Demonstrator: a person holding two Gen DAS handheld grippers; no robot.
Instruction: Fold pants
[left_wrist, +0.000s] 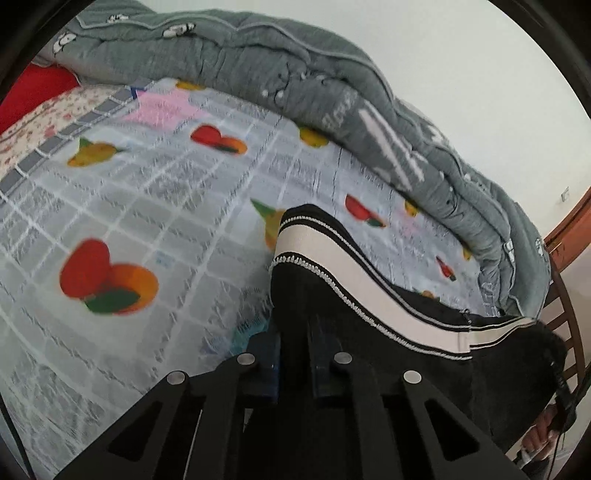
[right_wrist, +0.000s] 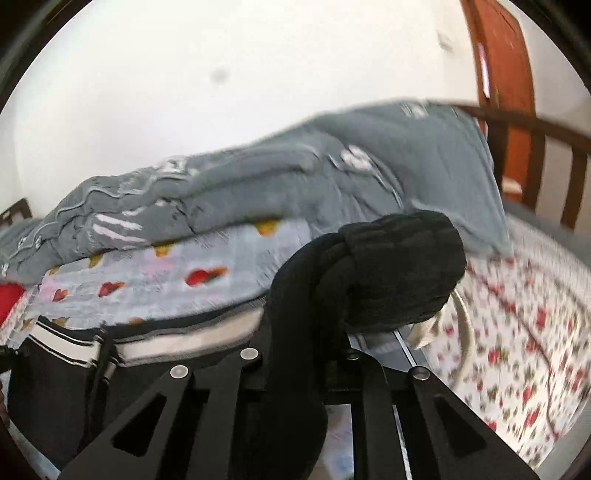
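Observation:
The pants (left_wrist: 369, 302) are black with a white side stripe edged in thin black and white lines. My left gripper (left_wrist: 295, 328) is shut on one end of them and holds that end up above the bed; the fabric covers most of both fingers. My right gripper (right_wrist: 314, 332) is shut on the other end, where the black ribbed waistband (right_wrist: 399, 269) bunches over the fingers. The striped length of the pants (right_wrist: 147, 343) stretches to the left between the two grippers, above the fruit-print sheet (left_wrist: 147, 221).
A grey quilt (left_wrist: 295, 74) lies heaped along the far side of the bed against the white wall. A floral sheet (right_wrist: 517, 332) covers the right part of the bed. A wooden bed rail (right_wrist: 535, 147) and a red-brown door (right_wrist: 506, 55) stand at the right.

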